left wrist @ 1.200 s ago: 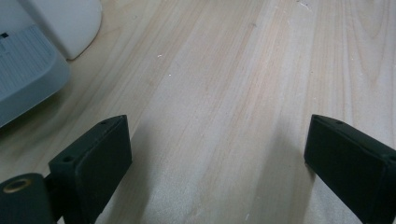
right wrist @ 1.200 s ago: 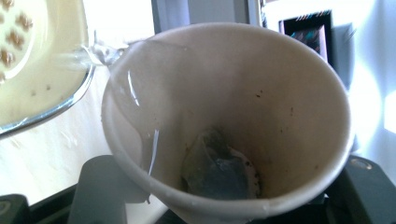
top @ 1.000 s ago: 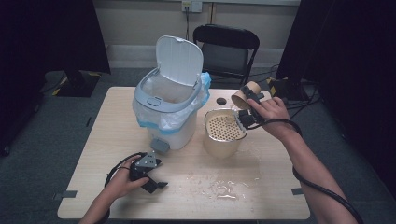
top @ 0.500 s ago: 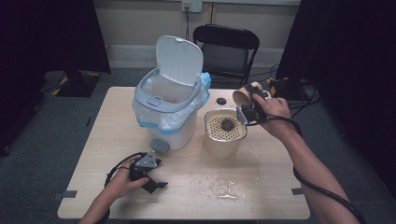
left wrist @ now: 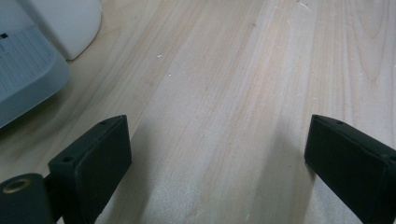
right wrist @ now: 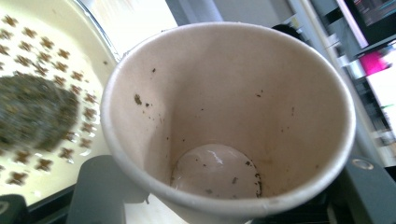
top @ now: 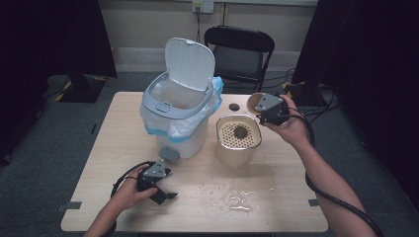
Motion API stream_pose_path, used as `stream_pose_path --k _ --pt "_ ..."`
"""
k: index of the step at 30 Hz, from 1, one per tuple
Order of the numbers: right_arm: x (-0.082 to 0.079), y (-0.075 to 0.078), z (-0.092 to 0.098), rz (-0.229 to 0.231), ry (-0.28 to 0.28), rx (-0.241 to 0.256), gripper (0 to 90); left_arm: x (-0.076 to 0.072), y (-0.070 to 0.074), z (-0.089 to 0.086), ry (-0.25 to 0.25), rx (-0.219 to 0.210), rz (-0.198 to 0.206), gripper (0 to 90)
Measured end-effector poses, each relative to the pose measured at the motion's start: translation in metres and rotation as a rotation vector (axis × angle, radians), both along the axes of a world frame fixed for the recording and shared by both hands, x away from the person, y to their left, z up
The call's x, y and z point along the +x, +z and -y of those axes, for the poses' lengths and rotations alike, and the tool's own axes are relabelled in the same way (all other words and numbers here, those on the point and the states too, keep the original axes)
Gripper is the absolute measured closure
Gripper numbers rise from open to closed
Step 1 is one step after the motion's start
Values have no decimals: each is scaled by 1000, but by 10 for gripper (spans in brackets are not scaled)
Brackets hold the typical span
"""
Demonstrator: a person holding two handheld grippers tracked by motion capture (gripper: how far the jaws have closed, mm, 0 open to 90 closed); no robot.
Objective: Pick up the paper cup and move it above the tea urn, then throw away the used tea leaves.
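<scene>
— So, what has the right gripper [top: 261,109] got hold of?

— A paper cup [right wrist: 228,122], clamped between its jaws and tipped over above the rim of the beige strainer bucket [top: 238,153]. The inside of the cup is nearly bare, just wet specks clinging to the wall and bottom.

— And the dregs?

— A dark clump of tea leaves [top: 240,132] sits on the perforated tray in the bucket, right beside the cup's mouth.

— The other hand?

— The left gripper [top: 163,191] rests low on the wooden table [top: 276,207] near its front edge, jaws spread wide with bare wood between them. The white bin [top: 178,106], lid up, stands just behind it. A wet patch [top: 236,196] glistens on the table in front of the bucket.
</scene>
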State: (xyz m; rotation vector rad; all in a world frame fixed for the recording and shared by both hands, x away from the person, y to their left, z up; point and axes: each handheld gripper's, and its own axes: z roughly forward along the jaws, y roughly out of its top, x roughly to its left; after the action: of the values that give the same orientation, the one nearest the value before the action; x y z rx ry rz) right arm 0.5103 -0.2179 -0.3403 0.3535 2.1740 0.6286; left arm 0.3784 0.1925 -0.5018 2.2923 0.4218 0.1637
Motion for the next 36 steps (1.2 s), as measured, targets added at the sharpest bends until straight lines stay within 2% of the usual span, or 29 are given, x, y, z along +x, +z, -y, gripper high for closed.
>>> stream_pose_path --k 1,3,6,7,10,11,13,19,21,24,26,30,36 --pt "0 0 0 0 0 0 363 0 0 0 0 0 0 66" --pt "1 0 2 -23 -8 36 363 0 0 0 1 0 0 65" --pt "3 -1 5 -76 -27 110 362 0 0 0 0 0 0 65" --pt "4 -2 7 -109 -42 163 362 0 0 0 1 -1 0 65" --pt "5 -2 9 -121 -49 176 362 0 0 0 0 1 1 65" --pt "5 -1 11 -142 -53 198 362 0 0 0 1 4 -2 59" --pt "5 -1 11 -142 -56 203 361 0 0 0 1 11 -3 59" --pt "5 2 13 -182 -67 293 360 0 0 0 0 0 -1 59" --pt "6 3 13 -186 -60 293 360 0 0 0 2 12 -3 59" --pt "7 5 12 -201 -57 304 359 0 0 0 1 6 -2 58" --pt "7 6 12 -226 -57 342 359 0 0 0 1 9 -3 58" --pt "9 9 11 -248 -51 376 359 0 0 0 0 4 -2 59" --pt "10 14 7 -285 -38 388 356 0 0 0 -2 -2 1 58"
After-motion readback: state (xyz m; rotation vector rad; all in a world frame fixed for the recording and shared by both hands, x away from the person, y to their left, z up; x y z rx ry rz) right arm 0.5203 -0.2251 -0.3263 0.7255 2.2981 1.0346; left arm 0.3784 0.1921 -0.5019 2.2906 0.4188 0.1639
